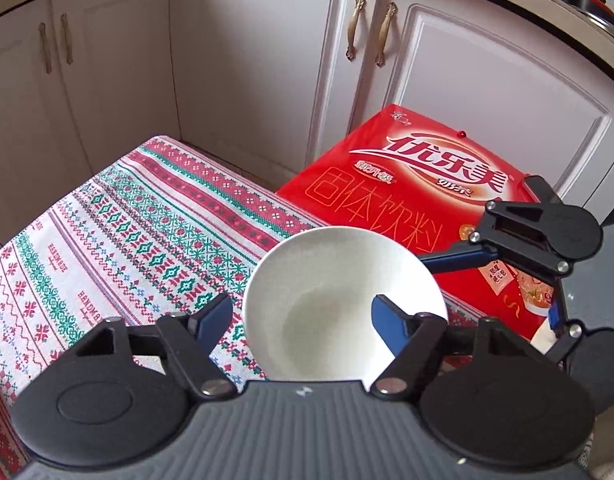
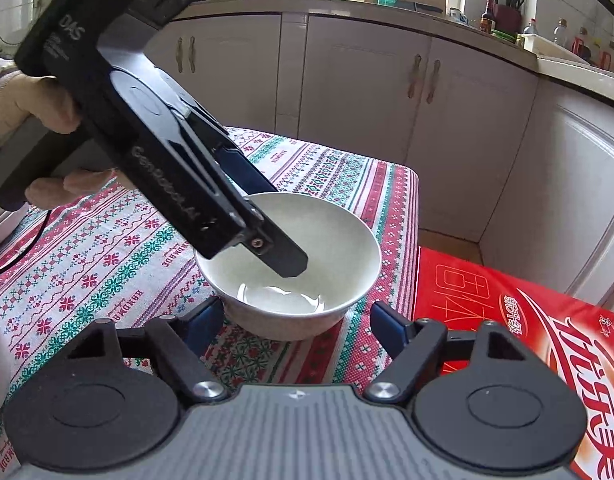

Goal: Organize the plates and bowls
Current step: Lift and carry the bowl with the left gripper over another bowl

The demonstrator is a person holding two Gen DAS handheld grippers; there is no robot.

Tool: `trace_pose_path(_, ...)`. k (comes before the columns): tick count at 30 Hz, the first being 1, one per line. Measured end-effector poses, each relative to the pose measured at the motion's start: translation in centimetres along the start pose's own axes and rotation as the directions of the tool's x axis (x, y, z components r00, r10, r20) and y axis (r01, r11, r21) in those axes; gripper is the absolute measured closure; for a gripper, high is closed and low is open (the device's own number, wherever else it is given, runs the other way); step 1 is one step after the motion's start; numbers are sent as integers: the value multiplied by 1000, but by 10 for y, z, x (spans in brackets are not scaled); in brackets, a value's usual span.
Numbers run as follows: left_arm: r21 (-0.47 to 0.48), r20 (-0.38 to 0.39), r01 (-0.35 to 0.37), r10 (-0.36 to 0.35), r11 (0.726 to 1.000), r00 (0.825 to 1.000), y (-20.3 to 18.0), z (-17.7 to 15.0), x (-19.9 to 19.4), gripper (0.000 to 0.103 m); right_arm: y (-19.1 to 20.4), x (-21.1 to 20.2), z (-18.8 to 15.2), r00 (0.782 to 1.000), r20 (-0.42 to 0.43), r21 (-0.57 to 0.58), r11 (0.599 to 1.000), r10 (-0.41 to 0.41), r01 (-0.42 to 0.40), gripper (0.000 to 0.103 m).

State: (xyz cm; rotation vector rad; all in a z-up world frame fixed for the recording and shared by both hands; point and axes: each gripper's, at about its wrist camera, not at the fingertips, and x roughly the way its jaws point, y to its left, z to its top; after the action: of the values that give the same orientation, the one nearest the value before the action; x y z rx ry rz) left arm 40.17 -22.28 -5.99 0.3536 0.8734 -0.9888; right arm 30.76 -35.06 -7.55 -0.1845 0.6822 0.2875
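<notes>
A white bowl [image 1: 343, 304] stands near the right edge of a table under a red, green and white patterned cloth [image 1: 107, 240]. My left gripper [image 1: 303, 312] straddles the bowl's near rim, one blue finger [image 1: 387, 324] inside and the other outside, with a wide gap, so it is open. In the right wrist view the bowl [image 2: 307, 232] holds a little clear liquid, and the left gripper's inner finger [image 2: 283, 256] dips into it. My right gripper [image 2: 293, 314] is open just before the bowl's foot, pads off it. One of its fingers [image 1: 455, 260] reaches toward the bowl's far right rim.
A red printed carton [image 1: 407, 184] sits on the floor right of the table, also in the right wrist view [image 2: 507, 340]. White cabinet doors [image 1: 267, 60] stand behind. A hand [image 2: 27, 112] holds the left gripper. Bottles and jars crowd the counter [image 2: 507, 16].
</notes>
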Motion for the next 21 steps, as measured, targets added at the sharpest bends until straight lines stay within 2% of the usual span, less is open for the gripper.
trace_pose_path(8,6,-17,18,-17,1000,1000,1,2,4,34,2,-1,1,1000,6,-1,1000,19,-19,23)
trace_pose_path(15,2,-26,31,-31,1000,999,2,2,6,42,-1,0,4,999,3,13,999,32,-32,24)
trace_pose_path(21,-4,-34,24,-24,1000,999,2,-1,1,43,1,-4,5,1000,-2,14,1000,26,-26,27)
